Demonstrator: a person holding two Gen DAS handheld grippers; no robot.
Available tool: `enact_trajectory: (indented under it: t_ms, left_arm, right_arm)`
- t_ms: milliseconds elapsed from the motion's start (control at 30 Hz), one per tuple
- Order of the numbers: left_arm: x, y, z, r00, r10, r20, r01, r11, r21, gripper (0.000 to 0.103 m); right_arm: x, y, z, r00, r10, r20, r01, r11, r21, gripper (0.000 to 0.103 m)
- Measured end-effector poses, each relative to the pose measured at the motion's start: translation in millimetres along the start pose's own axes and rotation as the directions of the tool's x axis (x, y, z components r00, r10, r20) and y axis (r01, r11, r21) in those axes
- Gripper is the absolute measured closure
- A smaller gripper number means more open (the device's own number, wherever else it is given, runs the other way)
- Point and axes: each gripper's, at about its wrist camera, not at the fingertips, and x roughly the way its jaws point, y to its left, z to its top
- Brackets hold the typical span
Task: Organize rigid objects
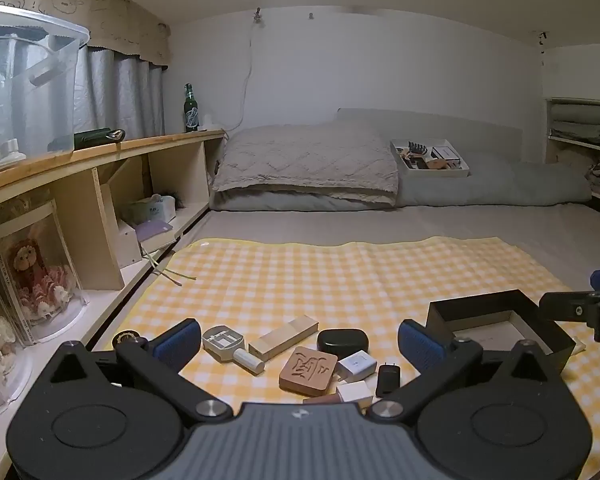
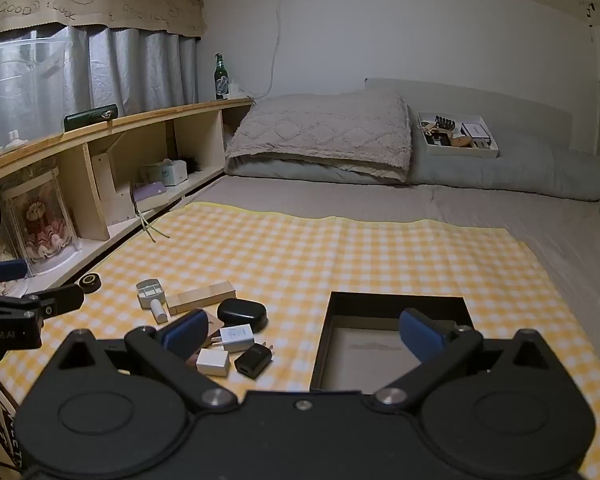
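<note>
Left hand-held gripper (image 1: 300,344): released, blue pads spread wide, nothing between them; hovers over the item cluster.
Right hand-held gripper (image 2: 300,334): released, likewise empty; hovers with its right pad over the black box (image 2: 392,344).

Items on the yellow checked cloth (image 1: 340,272), laid over the bed, read from the left wrist view:
- Wooden carved stamp block (image 1: 308,370), dead ahead between the pads.
- Black oval case (image 1: 343,342), at 12 o'clock of the block, touching or nearly so.
- White plug adapter (image 1: 357,365) and black plug adapter (image 1: 387,379), at 3 o'clock of the block; a white cube charger (image 1: 355,393) at 5 o'clock.
- Pale wooden bar (image 1: 284,337) at 11 o'clock; grey handled tool (image 1: 230,346) at 9 o'clock.
- Small round black tin (image 1: 126,337), apart, far at 9 o'clock.
- Black box, open and seemingly empty, at 2 o'clock.

Handling note (judgement): nothing is boxed yet. Items crowd each other; take an outlying piece first, such as the black plug adapter, closing the pads across its flat sides, lifting straight up to avoid dragging neighbours, then lowering flat against a box wall.
</note>
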Motion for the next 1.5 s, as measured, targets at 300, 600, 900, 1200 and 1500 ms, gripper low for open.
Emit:
enact_trajectory:
  t_ms: [300,600,900,1200,1500]
  left_arm:
    - [-0.1,0.1,0.0,1.0,0.0,0.001,0.0,1.0,-0.003,0.0]
    - [0.7,-1.3,-2.5,1.0,0.001,-0.007,-0.001,1.0,-0.008,0.0]
    - [-0.4,-0.1,-2.9,1.0,0.0,-0.01,-0.001,1.0,-0.011,0.0]
    - [1.9,2.0,-3.3,1.0,-0.001,-0.012,0.0,1.0,-0.013,0.0]
    - [2.1,2.4,-3.0,1.0,-0.002,-0.014,0.002,1.0,-0.014,0.0]
  right_arm:
    - [0.8,-0.1,-0.4,1.0,0.002,-0.006,-0.002,1.0,0.004,0.0]
    - [2.2,-0.6,-0.7,1.0,0.0,-0.01,0.0,1.0,0.004,0.0]
    - [2.4,-1.2,-3.0,1.0,-0.001,-0.013,0.001,1.0,0.005,0.0]
    - [2.2,-1.0,-1.6,1.0,0.0,-0.017,0.0,1.0,0.005,0.0]
    - [0.2,-0.7,-0.6,1.0,0.0,-0.019,0.0,1.0,0.006,0.0]
